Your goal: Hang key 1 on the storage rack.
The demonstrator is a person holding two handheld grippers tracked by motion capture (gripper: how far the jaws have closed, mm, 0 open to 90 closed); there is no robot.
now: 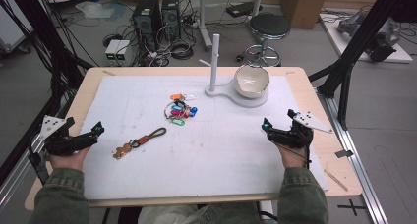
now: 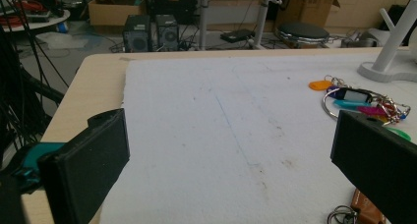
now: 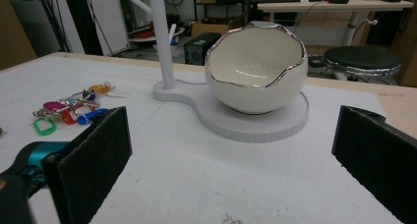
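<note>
High view shows nothing started: my left gripper (image 1: 96,129) and right gripper (image 1: 266,126) sit wide and empty, brown leather keychain (image 1: 140,141) and bunch of coloured key tags on a ring (image 1: 179,111) untouched on the bench (image 1: 93,81).

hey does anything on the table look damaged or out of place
Nothing stands out. The white bowl has a jagged silver rim, but that looks like an eggshell design, not breakage; it sits upright on its stand.

No legible text, brand, number or sign in any view; coloured key tags (image 1: 178,111) carry no readable lettering; computer towers (image 1: 156,15) show no readable markings.
</note>
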